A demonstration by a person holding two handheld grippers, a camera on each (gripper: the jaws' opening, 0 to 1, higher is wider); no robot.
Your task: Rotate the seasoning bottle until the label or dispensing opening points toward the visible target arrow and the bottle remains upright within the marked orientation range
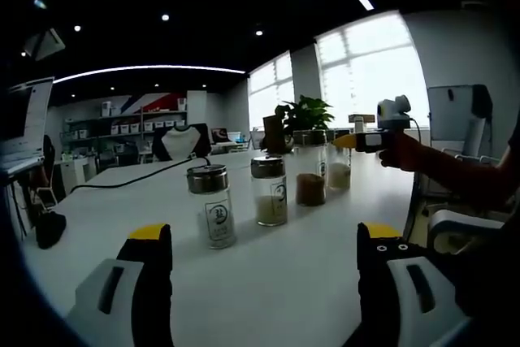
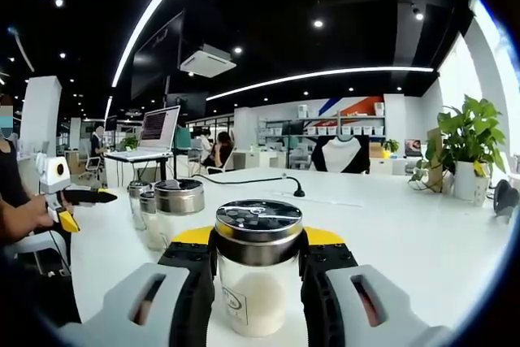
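Right gripper (image 2: 258, 270) clamps the seasoning bottle (image 2: 257, 266) upright near the tabletop (image 2: 406, 233) edge; left gripper (image 1: 264, 253) gapes wide.

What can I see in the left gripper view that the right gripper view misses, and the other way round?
Left gripper view: a side-on row of four jars, bright windows, and the open left hand-held gripper. Right gripper view: the right hand-held gripper closed around the seasoning bottle of white grains, plus a laptop. Shared: the white table and the potted plant.
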